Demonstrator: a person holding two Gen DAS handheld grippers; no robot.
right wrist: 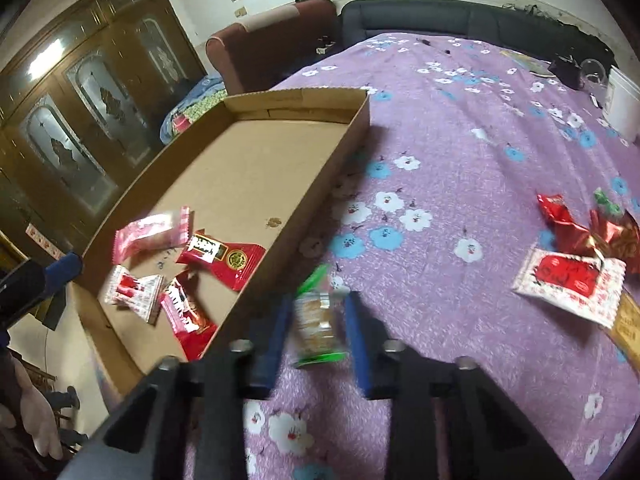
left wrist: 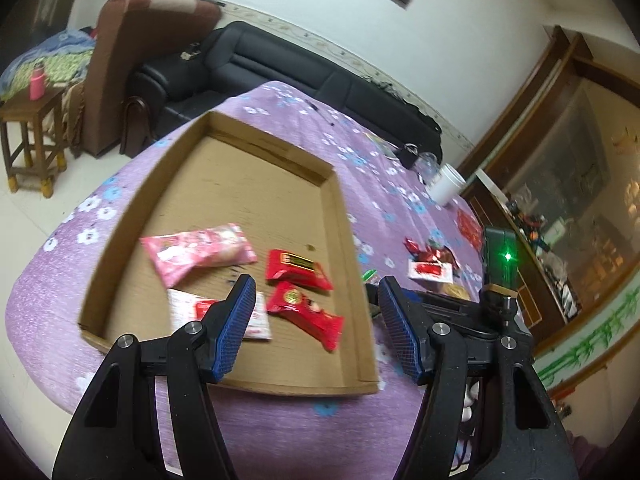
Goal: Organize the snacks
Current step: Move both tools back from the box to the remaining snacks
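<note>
Purple floral tablecloth (right wrist: 460, 152), cardboard tray (right wrist: 352, 136) at left holding four wrapped snacks, right gripper (right wrist: 318, 332) clamped on green-edged snack packet (right wrist: 316, 320) beside tray's right wall, left gripper (left wrist: 316, 328) jaws apart, empty, above tray's near end.

Shallow brown cardboard tray (right wrist: 356, 120) holding four wrappers: pink (right wrist: 150, 232), white-red (right wrist: 132, 290), two red. Outside its right wall: green-ended biscuit pack (right wrist: 316, 320), white-red packet (right wrist: 570, 284), crumpled red wrappers (right wrist: 560, 220).

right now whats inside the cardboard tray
Four wrapped snacks lie at the near end of the shallow brown cardboard tray: a pink packet, a white-and-red packet and two red packets. The rest is bare cardboard. Nothing hides its floor in the right wrist view.
</note>
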